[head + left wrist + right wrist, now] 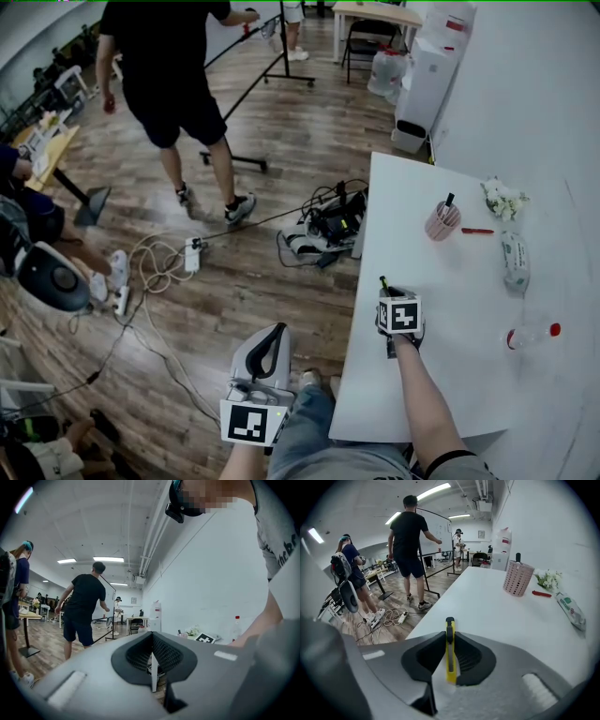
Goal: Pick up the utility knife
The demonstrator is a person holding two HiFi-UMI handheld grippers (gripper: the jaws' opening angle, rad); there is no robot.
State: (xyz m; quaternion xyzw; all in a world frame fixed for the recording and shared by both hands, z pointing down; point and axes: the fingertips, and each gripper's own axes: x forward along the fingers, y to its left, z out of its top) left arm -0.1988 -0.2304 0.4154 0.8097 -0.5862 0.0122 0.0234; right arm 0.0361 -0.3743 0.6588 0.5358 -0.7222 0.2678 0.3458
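Your right gripper point(450, 637) is pinching the utility knife point(450, 662): both pads are pressing on its yellow body, and its black tip is poking out past the jaws. You're holding it at the left edge of the white table point(450, 375), pointing toward 11 o'clock in the head view. I can't tell whether the knife is clear of the tabletop.

Your left gripper point(152, 645) is hanging off the table at 7 o'clock from the right one, over the wood floor point(234, 281). Its jaws are pressed together with nothing between them.

The pink pen cup point(442, 220) is sitting at 1 o'clock from the knife, well apart. The red pen point(477, 231) is lying just beside the cup, at its 3 o'clock.
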